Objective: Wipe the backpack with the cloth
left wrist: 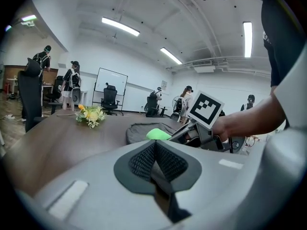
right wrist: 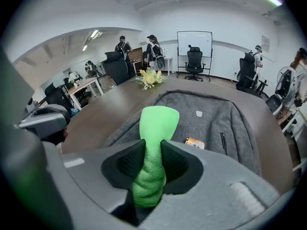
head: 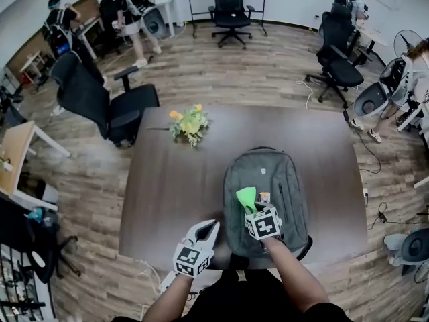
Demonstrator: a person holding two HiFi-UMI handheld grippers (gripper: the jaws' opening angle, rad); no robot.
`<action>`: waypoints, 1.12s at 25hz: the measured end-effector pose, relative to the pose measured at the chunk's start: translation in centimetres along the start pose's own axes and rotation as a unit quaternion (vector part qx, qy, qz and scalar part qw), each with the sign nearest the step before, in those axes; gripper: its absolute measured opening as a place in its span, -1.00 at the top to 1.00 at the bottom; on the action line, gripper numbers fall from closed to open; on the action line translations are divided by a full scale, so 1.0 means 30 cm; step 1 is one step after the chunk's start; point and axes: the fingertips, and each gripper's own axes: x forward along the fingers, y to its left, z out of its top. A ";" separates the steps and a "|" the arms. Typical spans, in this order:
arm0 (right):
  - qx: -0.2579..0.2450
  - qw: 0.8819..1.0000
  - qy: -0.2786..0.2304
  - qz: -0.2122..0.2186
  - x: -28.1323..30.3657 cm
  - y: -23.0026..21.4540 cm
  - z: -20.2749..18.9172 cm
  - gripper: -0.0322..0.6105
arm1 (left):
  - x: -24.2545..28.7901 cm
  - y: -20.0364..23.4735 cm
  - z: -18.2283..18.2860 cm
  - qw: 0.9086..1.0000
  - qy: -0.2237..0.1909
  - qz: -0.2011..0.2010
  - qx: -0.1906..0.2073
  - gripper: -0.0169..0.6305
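Right tongs (head: 252, 208) clamp the cloth (head: 246, 195) above the backpack (head: 288, 176); left tongs (head: 212, 227), together and empty, over bare counter (head: 167, 186) beside it.

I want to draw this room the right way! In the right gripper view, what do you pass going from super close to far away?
green cloth held in the right gripper → grey backpack → yellow flowers → black office chair → whiteboard
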 end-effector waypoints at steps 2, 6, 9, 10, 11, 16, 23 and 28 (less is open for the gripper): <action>0.009 1.000 0.002 -0.003 -0.005 -0.018 -0.008 0.59 | 0.010 -0.007 -0.008 1.000 0.004 -0.005 0.000 0.89; 0.010 1.000 0.008 -0.019 -0.027 -0.056 -0.022 0.59 | 0.030 -0.029 -0.010 1.000 0.008 -0.016 0.001 0.89; 0.012 0.999 0.013 -0.035 -0.047 -0.106 -0.036 0.59 | 0.053 -0.051 -0.005 1.000 0.008 -0.025 0.003 0.89; 0.013 0.999 0.014 -0.040 -0.052 -0.126 -0.042 0.59 | 0.061 -0.058 -0.007 1.000 0.009 -0.028 0.004 0.89; 0.013 0.999 0.015 -0.044 -0.058 -0.145 -0.045 0.59 | 0.069 -0.065 -0.009 0.999 0.011 -0.031 0.005 0.89; 0.010 0.997 0.020 -0.067 -0.093 -0.249 -0.069 0.59 | 0.100 -0.095 -0.012 0.999 0.012 -0.040 0.008 0.89; 0.026 0.994 0.031 -0.104 -0.158 -0.388 -0.111 0.59 | 0.108 -0.120 0.028 0.999 -0.003 -0.037 0.021 0.89; 0.038 0.990 0.040 -0.128 -0.214 -0.501 -0.144 0.59 | 0.098 -0.120 0.032 0.999 0.000 -0.033 0.019 0.89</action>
